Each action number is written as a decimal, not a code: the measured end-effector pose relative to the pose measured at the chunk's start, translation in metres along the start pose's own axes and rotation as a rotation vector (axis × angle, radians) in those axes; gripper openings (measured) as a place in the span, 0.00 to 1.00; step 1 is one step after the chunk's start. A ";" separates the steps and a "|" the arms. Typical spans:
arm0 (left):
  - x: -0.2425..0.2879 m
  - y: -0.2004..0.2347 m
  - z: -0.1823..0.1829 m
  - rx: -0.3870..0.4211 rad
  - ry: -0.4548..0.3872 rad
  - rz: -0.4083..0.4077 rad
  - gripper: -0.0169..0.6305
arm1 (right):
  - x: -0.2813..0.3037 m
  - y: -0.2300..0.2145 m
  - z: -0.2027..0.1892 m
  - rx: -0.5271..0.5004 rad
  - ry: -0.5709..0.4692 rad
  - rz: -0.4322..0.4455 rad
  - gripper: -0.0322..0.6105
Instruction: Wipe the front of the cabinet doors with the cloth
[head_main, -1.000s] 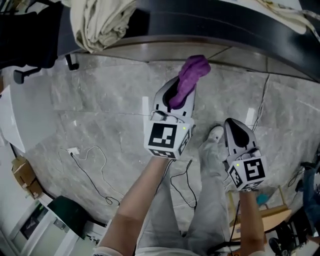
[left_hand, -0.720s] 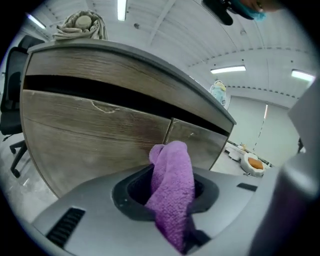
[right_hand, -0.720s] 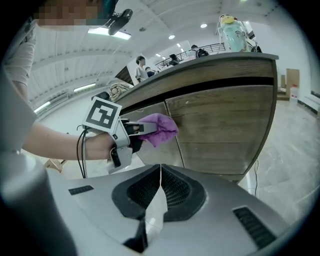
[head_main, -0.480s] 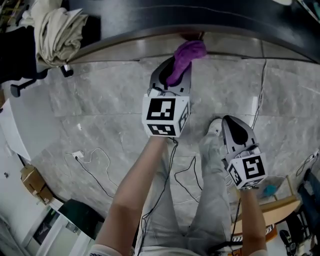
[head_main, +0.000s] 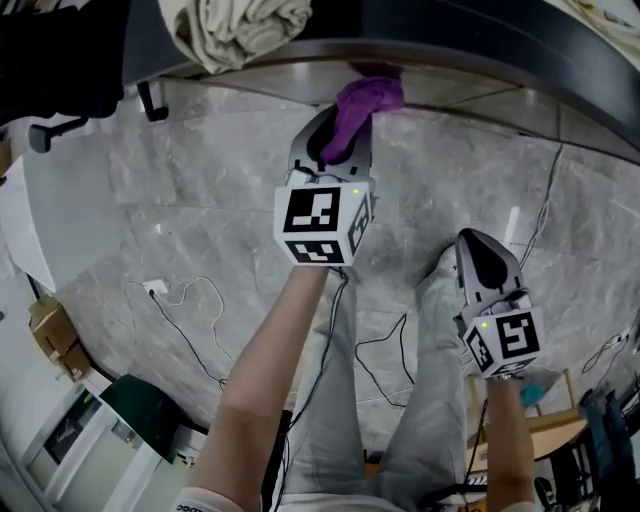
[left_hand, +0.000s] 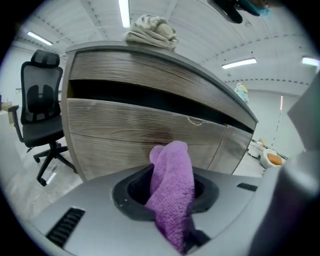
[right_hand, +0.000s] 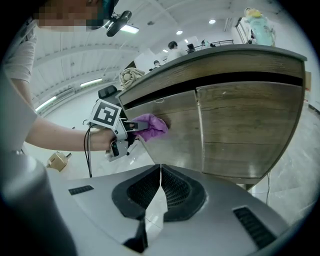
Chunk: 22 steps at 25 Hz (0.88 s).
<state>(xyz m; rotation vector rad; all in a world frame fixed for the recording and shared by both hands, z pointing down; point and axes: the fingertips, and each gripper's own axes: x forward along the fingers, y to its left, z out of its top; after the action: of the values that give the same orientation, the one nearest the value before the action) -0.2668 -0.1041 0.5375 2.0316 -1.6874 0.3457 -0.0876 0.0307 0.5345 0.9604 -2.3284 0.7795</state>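
A purple cloth (head_main: 358, 108) (left_hand: 172, 192) (right_hand: 149, 126) is held in my left gripper (head_main: 335, 152) (left_hand: 170, 200), which is shut on it. The cloth's free end presses against the wood-grain cabinet door (left_hand: 125, 135) (right_hand: 175, 130) under the dark counter edge (head_main: 450, 50). My right gripper (head_main: 482, 262) (right_hand: 159, 192) hangs lower and to the right, away from the cabinet, shut with nothing between its jaws. A second door (right_hand: 250, 125) lies right of the seam.
A beige bundle of fabric (head_main: 240, 28) (left_hand: 152, 31) lies on the counter top. A black office chair (left_hand: 42, 110) stands left of the cabinet. Cables (head_main: 185, 320) trail across the grey marble floor (head_main: 200, 200). A cardboard box (head_main: 55, 335) sits at the left.
My left gripper has carried the purple cloth forward from above the floor to the cabinet front, where it now touches the door. The right gripper stays low at the right.
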 end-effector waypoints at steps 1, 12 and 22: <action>-0.005 0.014 -0.001 -0.007 0.000 0.016 0.18 | 0.007 0.010 0.003 -0.009 0.000 0.011 0.09; -0.051 0.156 0.000 -0.039 0.025 0.191 0.18 | 0.069 0.087 0.025 0.014 -0.038 0.057 0.09; -0.058 0.070 -0.048 -0.063 0.033 0.148 0.18 | 0.044 0.071 0.006 0.010 -0.027 0.110 0.09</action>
<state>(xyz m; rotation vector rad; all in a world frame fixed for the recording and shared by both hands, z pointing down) -0.3419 -0.0395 0.5643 1.8521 -1.8096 0.3686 -0.1697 0.0479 0.5358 0.8575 -2.4199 0.8277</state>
